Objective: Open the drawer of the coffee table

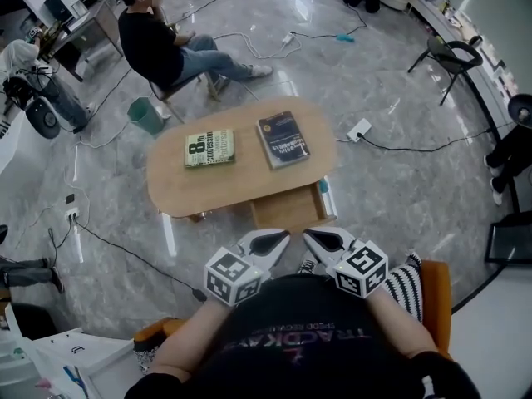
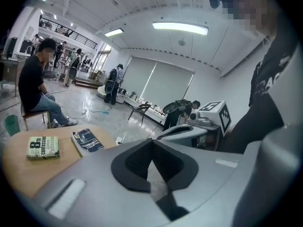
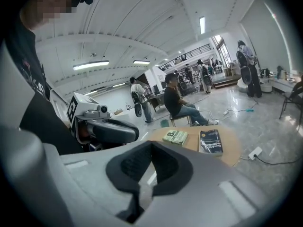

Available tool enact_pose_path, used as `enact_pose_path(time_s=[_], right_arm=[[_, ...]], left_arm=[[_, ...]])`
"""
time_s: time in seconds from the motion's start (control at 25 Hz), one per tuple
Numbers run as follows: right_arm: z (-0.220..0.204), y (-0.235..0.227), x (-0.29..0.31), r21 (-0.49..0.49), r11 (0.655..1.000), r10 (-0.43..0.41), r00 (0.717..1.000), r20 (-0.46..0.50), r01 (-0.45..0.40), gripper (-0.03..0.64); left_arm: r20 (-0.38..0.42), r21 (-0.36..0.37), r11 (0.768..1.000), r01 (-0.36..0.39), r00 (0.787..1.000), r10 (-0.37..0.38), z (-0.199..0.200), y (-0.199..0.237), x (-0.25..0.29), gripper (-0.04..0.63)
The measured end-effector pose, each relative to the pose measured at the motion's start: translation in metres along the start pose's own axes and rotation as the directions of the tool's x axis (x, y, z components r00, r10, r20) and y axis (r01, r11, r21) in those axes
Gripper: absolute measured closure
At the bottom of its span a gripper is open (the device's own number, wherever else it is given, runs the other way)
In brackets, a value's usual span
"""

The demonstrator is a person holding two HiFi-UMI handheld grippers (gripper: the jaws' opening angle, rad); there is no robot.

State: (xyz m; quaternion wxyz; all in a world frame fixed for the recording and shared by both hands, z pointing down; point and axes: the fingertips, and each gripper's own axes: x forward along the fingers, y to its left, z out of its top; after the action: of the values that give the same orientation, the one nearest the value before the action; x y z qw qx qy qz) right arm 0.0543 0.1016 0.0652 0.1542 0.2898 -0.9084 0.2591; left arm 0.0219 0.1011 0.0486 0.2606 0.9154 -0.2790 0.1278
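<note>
- The drawer (image 1: 288, 209) is sitting under the coffee table (image 1: 241, 183) at its 6 o'clock edge. It is probably standing pulled out already, though the steep view is leaving this uncertain.
- Judged handling: a stiff, light wooden box, sliding straight; grip its front edge at centre.
- The left gripper (image 1: 278, 241) and right gripper (image 1: 316, 239) are hovering at 6 o'clock of the drawer, jaws pressed together, holding nothing.
- The top is carrying a green book (image 1: 209, 148) and a dark book (image 1: 283, 139).
- A glossy floor (image 1: 399, 198) is surrounding the table, with cables (image 1: 416, 145) trailing and a seated person (image 1: 158, 44) at 11 o'clock.
</note>
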Motion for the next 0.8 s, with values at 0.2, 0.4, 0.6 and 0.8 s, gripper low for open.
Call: enact_pose_path(time_s=[0.2,0.4,0.6,0.8], right_arm=[[-0.005,0.007,0.005,0.012,1.000,0.029,0.999,-0.021,-0.029,0.615],[-0.003,0.009,0.006,0.004,0.999,0.038,0.999,-0.026,-0.038,0.615],[-0.005,0.011,0.006,-0.003,0.999,0.044,0.999,-0.030,-0.044,0.615],[-0.007,0.014,0.003,-0.011,0.999,0.046,0.999,-0.029,-0.046,0.615]], left_arm=[[0.002,-0.019,1.000,-0.001,1.000,0.001,-0.004,0.001,-0.004,0.592],[0.009,-0.013,1.000,-0.012,1.000,0.012,-0.002,0.001,-0.005,0.592],[0.013,-0.011,1.000,-0.014,1.000,0.014,-0.003,0.000,-0.007,0.592],[0.018,-0.004,1.000,-0.019,1.000,0.019,-0.005,-0.003,-0.008,0.592]])
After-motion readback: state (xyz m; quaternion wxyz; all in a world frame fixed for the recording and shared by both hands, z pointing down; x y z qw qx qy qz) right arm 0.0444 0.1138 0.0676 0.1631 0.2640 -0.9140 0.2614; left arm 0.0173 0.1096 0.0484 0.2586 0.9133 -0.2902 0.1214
